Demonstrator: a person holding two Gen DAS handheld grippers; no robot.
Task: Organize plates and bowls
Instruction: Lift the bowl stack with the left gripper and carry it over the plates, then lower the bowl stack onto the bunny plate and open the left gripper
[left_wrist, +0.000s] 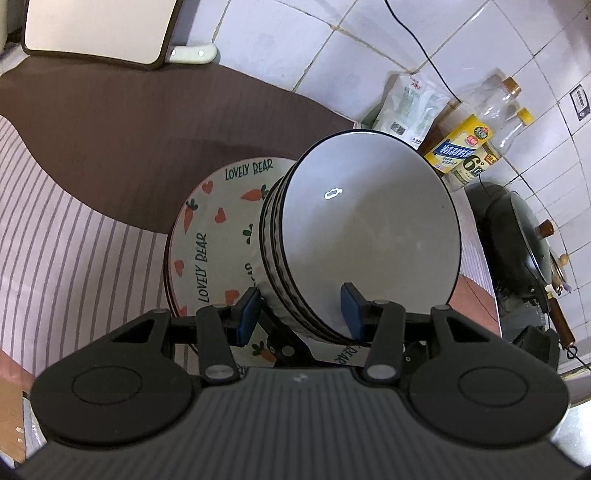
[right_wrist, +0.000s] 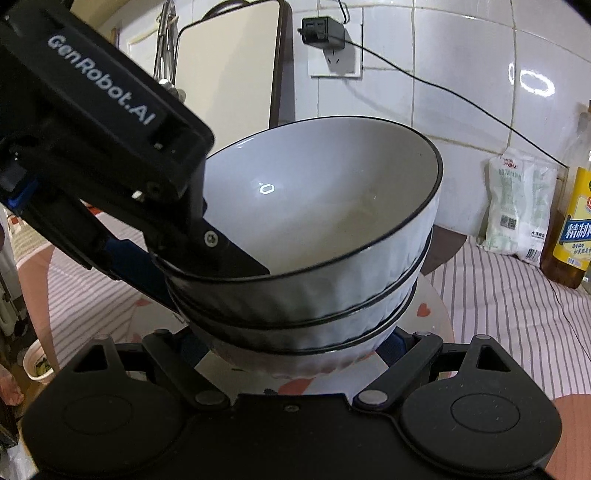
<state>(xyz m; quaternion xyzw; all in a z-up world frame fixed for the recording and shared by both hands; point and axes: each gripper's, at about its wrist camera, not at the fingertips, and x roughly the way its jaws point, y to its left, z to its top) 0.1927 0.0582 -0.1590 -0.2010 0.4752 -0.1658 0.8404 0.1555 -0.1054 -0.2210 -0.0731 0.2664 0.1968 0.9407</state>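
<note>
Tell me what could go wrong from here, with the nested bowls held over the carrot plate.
1. The left hand-held gripper pinches only the near rims of the bowl stack; the stack looks tilted and could slip out.
2. The carrot plate lies right under it, so a hard set-down may chip it.
3. The right hand-held gripper flanks the lowest bowl; whether it grips is unclear, so the lowest bowl may be unsupported.
</note>
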